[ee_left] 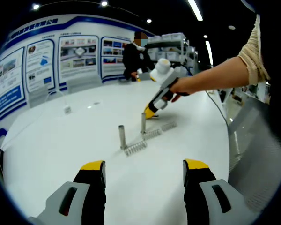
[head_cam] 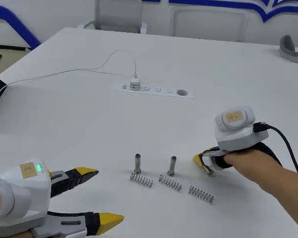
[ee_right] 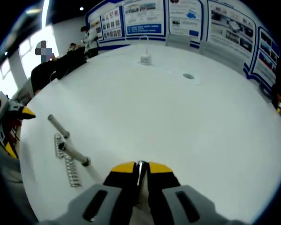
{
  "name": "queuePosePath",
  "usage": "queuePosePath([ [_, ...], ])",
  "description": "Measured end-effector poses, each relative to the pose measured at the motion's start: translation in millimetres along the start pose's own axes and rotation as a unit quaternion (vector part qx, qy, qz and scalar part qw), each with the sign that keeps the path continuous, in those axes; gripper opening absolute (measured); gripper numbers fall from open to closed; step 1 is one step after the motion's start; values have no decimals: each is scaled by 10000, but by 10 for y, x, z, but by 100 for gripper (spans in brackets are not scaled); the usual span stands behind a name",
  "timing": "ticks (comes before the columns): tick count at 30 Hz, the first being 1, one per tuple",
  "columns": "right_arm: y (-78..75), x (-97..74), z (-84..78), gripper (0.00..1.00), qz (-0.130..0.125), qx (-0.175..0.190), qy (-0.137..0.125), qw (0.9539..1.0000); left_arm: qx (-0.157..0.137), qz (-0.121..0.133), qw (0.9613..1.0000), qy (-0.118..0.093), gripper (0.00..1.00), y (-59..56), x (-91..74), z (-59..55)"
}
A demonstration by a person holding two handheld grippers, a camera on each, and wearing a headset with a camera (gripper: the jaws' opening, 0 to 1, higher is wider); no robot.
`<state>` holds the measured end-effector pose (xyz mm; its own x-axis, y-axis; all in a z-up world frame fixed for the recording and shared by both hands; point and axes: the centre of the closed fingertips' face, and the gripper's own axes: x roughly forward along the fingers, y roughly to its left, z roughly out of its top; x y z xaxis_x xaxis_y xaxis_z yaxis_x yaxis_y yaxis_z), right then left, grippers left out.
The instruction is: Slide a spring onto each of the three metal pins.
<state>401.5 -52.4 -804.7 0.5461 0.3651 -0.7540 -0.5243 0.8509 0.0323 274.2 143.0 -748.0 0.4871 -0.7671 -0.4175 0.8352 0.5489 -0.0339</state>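
Note:
Two metal pins stand upright on the white table (head_cam: 79,124): one pin (head_cam: 137,162) on the left and a second pin (head_cam: 172,165) to its right. Three springs lie flat just in front of them: left spring (head_cam: 141,179), middle spring (head_cam: 170,183), right spring (head_cam: 201,194). My right gripper (head_cam: 203,161) rests its tips on the table right of the pins, shut on a third metal pin (head_cam: 207,170), which shows as a silvery sliver (ee_right: 140,169) between the jaws. My left gripper (head_cam: 99,195) is open at the near left, jaws wide apart (ee_left: 144,165), facing the pins (ee_left: 122,137).
A white power strip (head_cam: 154,90) with a plugged charger and a thin cable lies farther back on the table. A grey chair (head_cam: 118,15) stands beyond the far edge. A person (ee_left: 131,58) stands in the background by wall posters.

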Motion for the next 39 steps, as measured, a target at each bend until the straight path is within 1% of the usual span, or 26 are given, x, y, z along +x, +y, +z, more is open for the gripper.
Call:
queuePosePath([
  [4,0,2,-8,10,-56,-49,74,9999,-14,-10,10000,-1,68,-2,9,-7],
  [8,9,3,-11,9,-184,-157,201,9995,-16,-9,10000,-6,68,1,14,-8],
  [12,-9,-3,-22,9,-248,0,329,9992,-23,-3,10000,-19,67,4,14,-1],
  [15,-9,-3,-25,9,-254,-3,352,9991,-8,4,10000,-20,67,6,9,6],
  [18,4,-26,-35,9,-317,-57,275,9991,-4,24,10000,-36,67,9,-3,23],
  [19,8,-41,-18,9,-319,-41,192,9993,-3,28,10000,-43,67,7,-9,31],
  [20,23,-74,18,9,-272,49,69,9996,0,34,10000,-53,67,9,-18,37],
  [21,20,-102,29,9,-259,86,46,9996,2,39,10000,-52,67,11,-22,36],
  [23,27,-169,52,9,-244,75,-14,9997,12,45,10000,-42,67,7,-28,35],
  [28,74,-336,135,9,-181,97,-289,9994,2,56,10000,-77,67,-8,-22,60],
  [31,110,-412,145,9,-175,60,-364,9992,38,29,9999,-91,66,-42,-13,92],
  [32,122,-440,145,9,-171,45,-407,9990,53,20,9999,-96,66,-42,-14,87],
  [39,157,-538,92,9,-185,65,-477,9987,88,18,9999,-115,66,-48,-35,109],
])
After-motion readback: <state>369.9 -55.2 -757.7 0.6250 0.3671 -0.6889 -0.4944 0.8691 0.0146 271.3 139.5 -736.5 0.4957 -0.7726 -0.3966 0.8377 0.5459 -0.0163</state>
